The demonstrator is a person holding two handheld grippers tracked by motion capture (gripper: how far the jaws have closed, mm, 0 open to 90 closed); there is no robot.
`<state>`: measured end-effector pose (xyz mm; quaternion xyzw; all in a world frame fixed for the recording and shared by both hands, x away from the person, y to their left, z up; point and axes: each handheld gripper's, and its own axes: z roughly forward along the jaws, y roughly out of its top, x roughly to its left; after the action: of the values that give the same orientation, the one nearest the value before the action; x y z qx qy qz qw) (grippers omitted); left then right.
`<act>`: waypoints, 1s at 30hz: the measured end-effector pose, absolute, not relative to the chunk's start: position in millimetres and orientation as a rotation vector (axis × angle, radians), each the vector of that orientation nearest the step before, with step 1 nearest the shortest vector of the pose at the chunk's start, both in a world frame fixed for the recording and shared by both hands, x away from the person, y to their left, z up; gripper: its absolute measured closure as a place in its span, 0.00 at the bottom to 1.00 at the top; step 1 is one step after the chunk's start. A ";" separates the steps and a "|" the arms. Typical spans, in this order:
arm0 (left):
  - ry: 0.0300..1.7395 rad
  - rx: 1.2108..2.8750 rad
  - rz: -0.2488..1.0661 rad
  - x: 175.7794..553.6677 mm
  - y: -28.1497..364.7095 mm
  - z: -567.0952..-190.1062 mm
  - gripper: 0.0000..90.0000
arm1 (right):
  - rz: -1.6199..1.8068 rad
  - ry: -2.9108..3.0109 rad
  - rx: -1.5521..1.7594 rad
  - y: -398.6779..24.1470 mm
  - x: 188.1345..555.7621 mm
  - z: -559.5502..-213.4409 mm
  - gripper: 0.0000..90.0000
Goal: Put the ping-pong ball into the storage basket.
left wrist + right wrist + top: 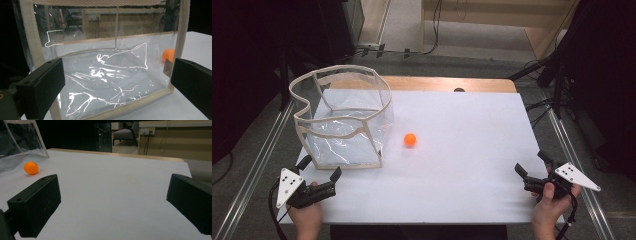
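Note:
An orange ball (410, 140) lies on the white table top (462, 165), just right of a clear plastic bag with beige trim (343, 120) that stands open at the left. My left gripper (319, 167) is open at the near left, pointing at the bag's front wall (105, 80); the ball (168, 55) shows through the bag's right corner. My right gripper (532, 162) is open at the near right, with nothing between its jaws. From there the ball (31, 168) lies far off to the left, beside the bag (22, 142).
The wooden table edge (437, 84) runs along the back. Metal rails (257, 160) flank the table on both sides. Cables and dark stands (562, 75) are on the floor beyond it.

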<state>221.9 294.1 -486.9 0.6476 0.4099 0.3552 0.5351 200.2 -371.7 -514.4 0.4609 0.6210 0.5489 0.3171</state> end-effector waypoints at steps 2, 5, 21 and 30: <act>0.976 1.545 0.848 221.9 293.8 -486.9 0.00 | 1.480 1.639 1.197 -374.5 201.5 -515.8 0.00; 0.975 1.550 0.847 222.0 293.4 -487.0 0.00 | 1.491 1.644 1.197 -375.5 201.3 -515.7 0.00; 0.975 1.560 0.855 221.1 291.7 -487.4 0.00 | 1.524 1.842 1.104 -351.3 204.9 -495.9 0.00; 0.980 1.563 0.865 221.0 291.0 -487.5 0.00 | 1.477 1.894 1.089 -344.2 212.1 -484.5 0.00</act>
<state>221.0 291.0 -487.5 0.6533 0.4096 0.3614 0.5243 212.1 -344.2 -484.5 0.4000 0.6955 0.5423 0.2493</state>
